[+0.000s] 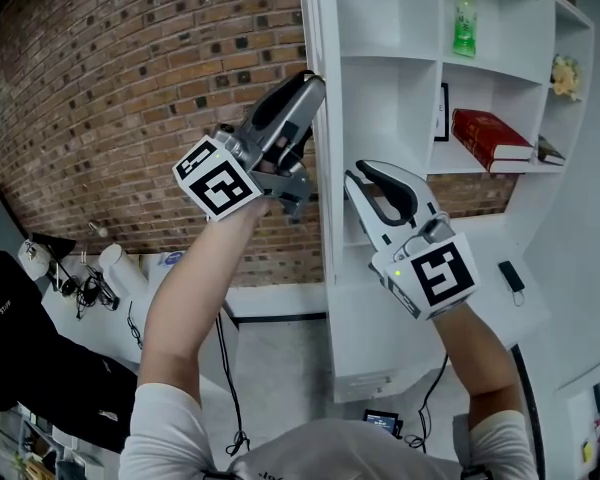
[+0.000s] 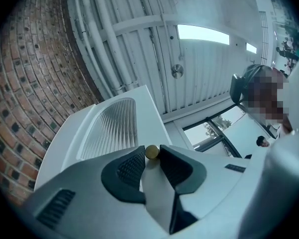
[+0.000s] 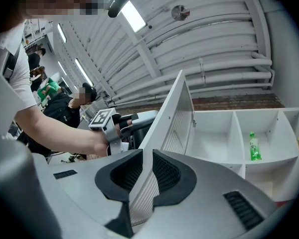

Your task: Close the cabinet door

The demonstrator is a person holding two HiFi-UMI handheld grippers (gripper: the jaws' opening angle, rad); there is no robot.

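Nearest us, our right claw (image 1: pixel 365 178) is narrowed onto the free edge of the tall white cabinet door (image 1: pixel 320 28). Its own view shows both dark pads (image 3: pixel 120 173) pressed against that edge. Up at 11 o'clock from it, our left claw (image 1: pixel 305 90) is closed on the small round brass knob (image 2: pixel 152 152), which sits pinched between its tips. The door stands open, edge-on to us, running from 12 to 6 o'clock through the middle of the head view. At 3 o'clock of it stands the white open shelf unit (image 1: pixel 395 108), holding a green plastic bottle (image 1: pixel 464 23) up at 1 o'clock and a dark red hardback book (image 1: pixel 490 136). At 9 o'clock, farther back, rises the red brick wall (image 1: pixel 130 68).
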